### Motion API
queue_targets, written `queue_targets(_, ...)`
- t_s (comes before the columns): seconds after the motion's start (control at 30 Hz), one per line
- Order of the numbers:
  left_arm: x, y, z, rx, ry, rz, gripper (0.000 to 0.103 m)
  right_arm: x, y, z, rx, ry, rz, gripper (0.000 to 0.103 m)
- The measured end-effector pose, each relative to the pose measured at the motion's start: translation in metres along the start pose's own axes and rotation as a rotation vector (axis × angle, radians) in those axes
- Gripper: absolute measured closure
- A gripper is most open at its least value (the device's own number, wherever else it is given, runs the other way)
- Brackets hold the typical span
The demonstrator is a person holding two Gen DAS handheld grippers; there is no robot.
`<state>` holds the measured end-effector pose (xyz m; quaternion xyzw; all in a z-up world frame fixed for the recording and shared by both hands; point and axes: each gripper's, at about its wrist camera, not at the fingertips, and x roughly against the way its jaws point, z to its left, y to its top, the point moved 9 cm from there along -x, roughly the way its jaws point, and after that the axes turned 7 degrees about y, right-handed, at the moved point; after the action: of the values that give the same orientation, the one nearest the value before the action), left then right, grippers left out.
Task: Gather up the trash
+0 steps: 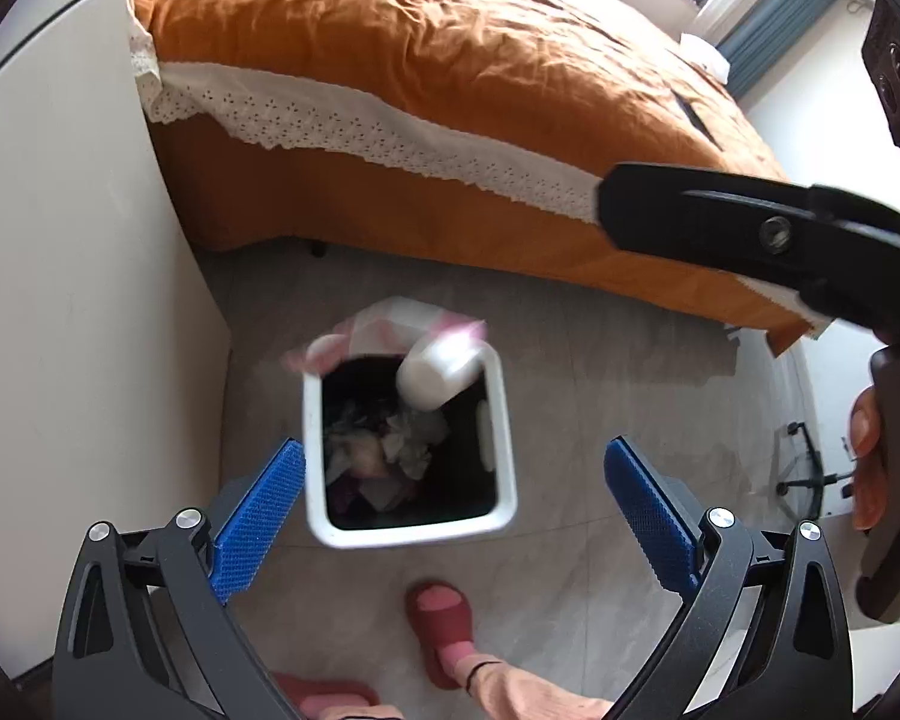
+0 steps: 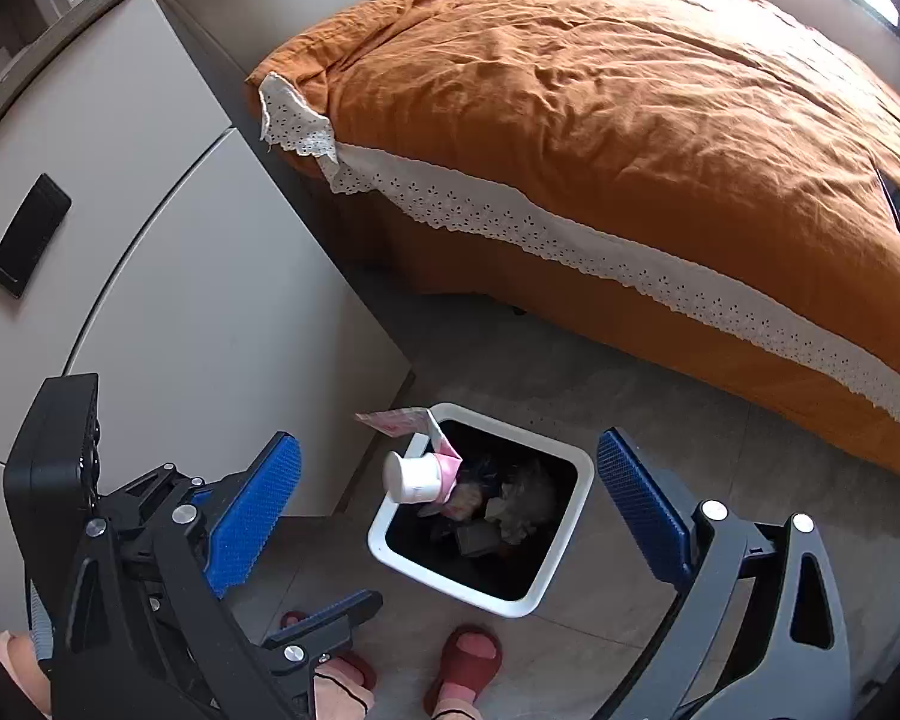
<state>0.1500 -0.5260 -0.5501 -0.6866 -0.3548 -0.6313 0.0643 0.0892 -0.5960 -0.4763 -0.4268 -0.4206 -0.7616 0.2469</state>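
Note:
A white-rimmed trash bin (image 1: 504,414) (image 2: 561,570) stands on the grey floor below both grippers, with crumpled paper and wrappers inside. A white bottle with a pink label (image 1: 435,375) (image 2: 417,477) is in the air at the bin's far rim, blurred. A pink wrapper (image 1: 390,324) (image 2: 393,420) hangs over that rim. My left gripper (image 1: 453,516) is open and empty above the bin. My right gripper (image 2: 450,510) is open and empty above the bin too.
A bed with an orange duvet (image 1: 426,60) (image 2: 630,96) and white lace trim fills the back. A white cabinet (image 1: 60,276) (image 2: 168,264) stands at the left, close to the bin. The person's feet in red slippers (image 1: 444,618) (image 2: 468,660) are just in front of the bin.

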Motion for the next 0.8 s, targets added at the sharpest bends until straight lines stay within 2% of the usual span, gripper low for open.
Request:
queue_targets(0.47,0.036,0.011,0.000,-0.001,0.012,-0.038,0.005,0.028,0.010,0.021,0.041,-0.020,-0.055,0.005)
queue_targets(0.8,0.090,0.021,-0.007,0.033,0.017,-0.110,0.005,0.068,0.006,0.039,0.090,-0.030,-0.081,0.005)
